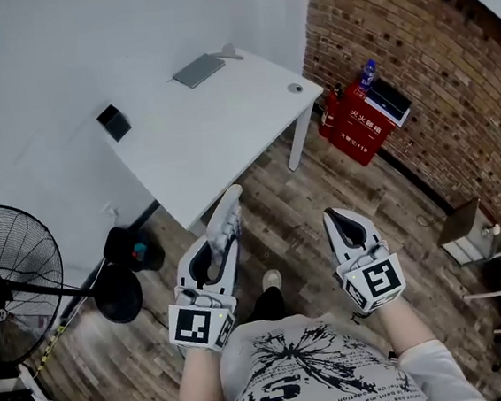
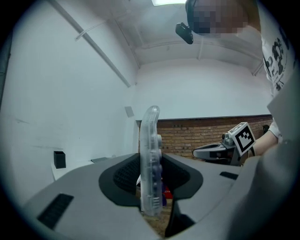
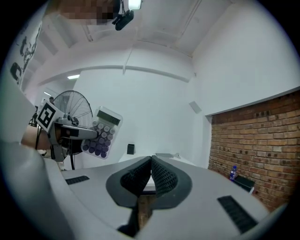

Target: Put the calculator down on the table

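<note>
1. The left tongs [image 1: 222, 235] grip the calculator [image 1: 226, 212]; in the left gripper view the clear-cased body stands edge-on and upright between the two dark pads, which press on its flat faces
2. The calculator is up in the air in front of the person, over the wooden floor [image 1: 276, 192], its far end close to the near edge of the white table [image 1: 226, 135]; it does not rest on the table
3. From the right gripper view the calculator's face shows, with a grey display at the top and rows of round purple and grey keys below
4. The right tongs [image 1: 343, 223] hold nothing; in their own view the two pads meet at the tips with no gap between them
5. Both tongs sit side by side at about the same height, well apart from each other, pointing toward the table
6. On the table lie a flat grey slab [image 1: 198, 70] at the far end, a small black box [image 1: 114, 122] at the left edge and a small round thing [image 1: 296, 87] at the right corner
7. A standing fan [image 1: 10, 283] is on the left; a red box [image 1: 358, 126] with a blue bottle [image 1: 366, 73] on it stands against the brick wall [image 1: 411, 36]
</note>
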